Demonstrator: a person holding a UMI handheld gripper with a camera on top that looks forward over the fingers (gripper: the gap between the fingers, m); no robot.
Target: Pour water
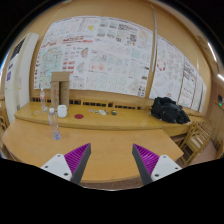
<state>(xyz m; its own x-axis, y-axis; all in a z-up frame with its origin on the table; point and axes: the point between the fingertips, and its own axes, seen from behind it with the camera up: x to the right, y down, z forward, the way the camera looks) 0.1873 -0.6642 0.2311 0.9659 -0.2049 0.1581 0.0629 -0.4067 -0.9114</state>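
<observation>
My gripper [112, 160] is open and empty, its purple pads wide apart above a bare wooden table [110, 140]. Far beyond the fingers to the left, a clear slender bottle or glass [55, 122] stands on the table. A white cup [62, 111] stands just behind it on the far table. Both are well out of reach of the fingers.
A second wooden table [120, 118] runs along the back with small items on it and a black bag [170, 110] at its right end. A cardboard box [60, 85] stands at the back left. Posters cover the wall. Chairs stand at the right.
</observation>
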